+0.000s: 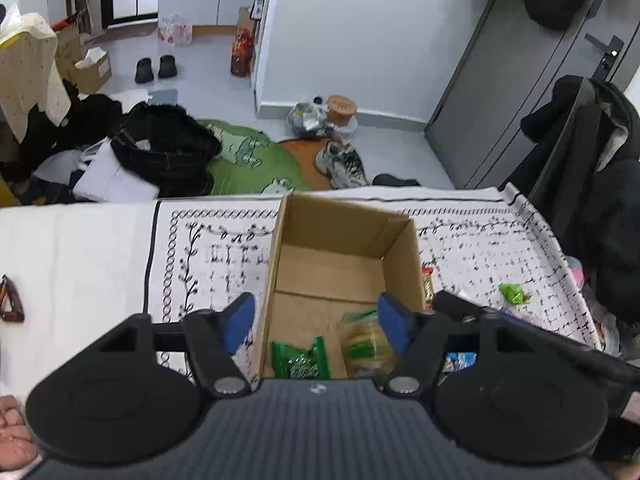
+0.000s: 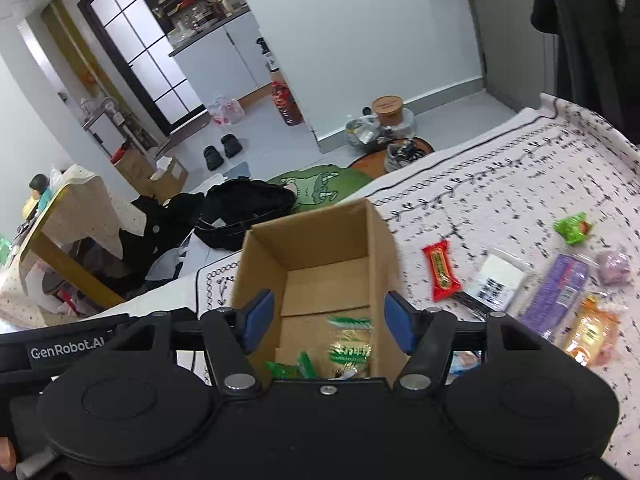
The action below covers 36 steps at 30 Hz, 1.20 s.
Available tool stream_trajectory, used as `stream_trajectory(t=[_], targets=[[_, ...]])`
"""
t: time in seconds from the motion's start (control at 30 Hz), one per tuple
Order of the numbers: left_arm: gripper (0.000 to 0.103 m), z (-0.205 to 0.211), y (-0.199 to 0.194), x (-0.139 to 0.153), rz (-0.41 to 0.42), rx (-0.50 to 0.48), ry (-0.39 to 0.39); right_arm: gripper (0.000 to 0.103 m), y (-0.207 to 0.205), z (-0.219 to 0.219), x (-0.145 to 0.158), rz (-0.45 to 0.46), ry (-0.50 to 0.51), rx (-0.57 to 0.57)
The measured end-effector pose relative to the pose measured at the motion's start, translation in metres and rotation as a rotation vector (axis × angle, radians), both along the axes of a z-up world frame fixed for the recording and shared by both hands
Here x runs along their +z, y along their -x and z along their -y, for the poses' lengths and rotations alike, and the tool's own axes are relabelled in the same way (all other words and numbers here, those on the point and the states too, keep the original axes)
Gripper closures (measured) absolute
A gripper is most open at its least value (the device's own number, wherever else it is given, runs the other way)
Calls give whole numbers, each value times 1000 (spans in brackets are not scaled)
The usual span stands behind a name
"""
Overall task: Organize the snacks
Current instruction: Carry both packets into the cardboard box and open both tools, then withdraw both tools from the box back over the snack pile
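An open cardboard box (image 2: 320,248) stands on the patterned tablecloth (image 2: 520,168), holding a green snack packet (image 1: 300,362) and a clear green-striped packet (image 2: 350,346) at its near end. Both the left gripper (image 1: 316,322) and the right gripper (image 2: 330,320) hang over it with jaws apart, gripping nothing. More snacks lie loose toward the cloth's right edge, among them a red bar (image 2: 441,270) beside the box.

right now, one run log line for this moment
box: two packets inside | left hand-held gripper: open, empty | right hand-held gripper: open, empty | red bar: on cloth
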<state>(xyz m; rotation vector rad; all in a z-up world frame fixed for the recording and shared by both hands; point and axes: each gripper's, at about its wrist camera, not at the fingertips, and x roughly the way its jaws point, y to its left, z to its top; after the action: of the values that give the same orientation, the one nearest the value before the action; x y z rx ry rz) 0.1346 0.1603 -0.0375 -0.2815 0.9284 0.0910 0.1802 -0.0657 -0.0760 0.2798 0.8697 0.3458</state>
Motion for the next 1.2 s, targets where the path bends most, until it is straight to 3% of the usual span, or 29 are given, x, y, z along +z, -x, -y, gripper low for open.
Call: stream_trajectory(t=[0.2,0.47,0.8,1.2], targets=[[27,9,3,-4,-21,-1,-1,20,13,22,2,22,38,-19],[1,37,6,-5,15,-21,-13,0,32,59,6,62,51,-63],[0,86,7,-7,36,-103,-9,0,41,109,0,59,72,-174],[0,142,11,-12,53,-158,-26,0,56,168,-14,12,10,-284]])
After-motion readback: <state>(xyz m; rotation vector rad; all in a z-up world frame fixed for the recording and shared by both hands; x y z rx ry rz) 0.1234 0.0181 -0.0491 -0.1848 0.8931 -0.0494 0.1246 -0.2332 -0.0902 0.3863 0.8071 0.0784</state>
